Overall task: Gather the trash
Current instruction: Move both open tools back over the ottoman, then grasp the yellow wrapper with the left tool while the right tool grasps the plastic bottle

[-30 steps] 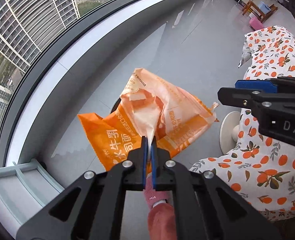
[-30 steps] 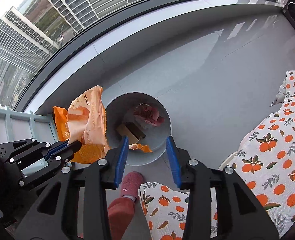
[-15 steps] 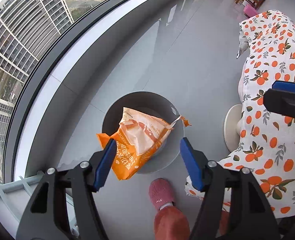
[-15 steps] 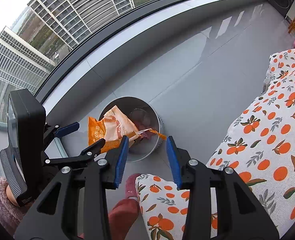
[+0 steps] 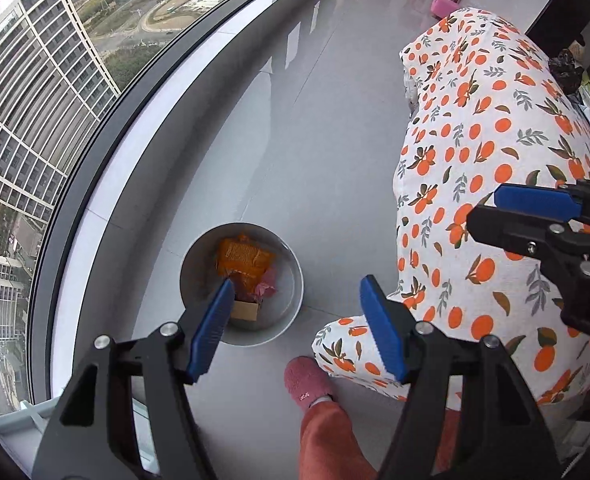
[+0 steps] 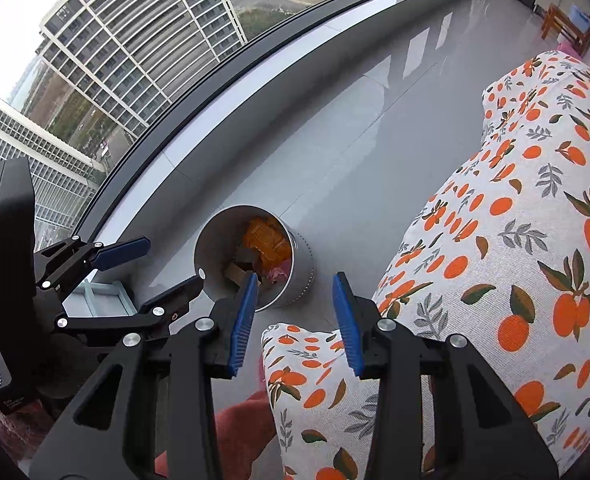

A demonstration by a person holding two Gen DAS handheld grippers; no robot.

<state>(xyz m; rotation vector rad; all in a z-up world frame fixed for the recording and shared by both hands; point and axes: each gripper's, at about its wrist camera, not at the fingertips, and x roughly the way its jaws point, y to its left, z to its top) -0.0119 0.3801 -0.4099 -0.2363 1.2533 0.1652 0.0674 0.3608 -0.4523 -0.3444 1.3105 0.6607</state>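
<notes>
A: What takes up the most room?

B: The glossy grey tiled floor (image 5: 303, 152), smooth enough to mirror the window frames, bounded on the left by a curved dark-framed window wall (image 5: 107, 128). On the right, a soft cloth printed with oranges and leaves (image 5: 487, 184) drapes in rounded folds over something bulky.

A: And the trash?

B: It sits in a round metal bin (image 5: 291, 304) with a matte silver wall, standing on the floor between the window and the cloth. Inside lies a crinkled orange wrapper (image 5: 243, 256) toward the far side, a small brown cardboard box (image 5: 245, 310) at the near side, and a crumpled pink scrap (image 5: 269, 284) to the right of it.

A: How do the tools sit?

B: The left gripper (image 5: 295, 320) is held high, looking down over the bin; its black arms spread wide, ribbed blue pads well apart, nothing between them. The right gripper (image 6: 295, 312) also points down, jaws parted and empty, its left pad overlapping the bin's near rim in view. In the left wrist view it comes in from the right, above the cloth.

A: Anything smaller?

B: A fuzzy pink slipper (image 5: 309, 380) and a red-clad leg at the near edge, just beside the bin.
</notes>
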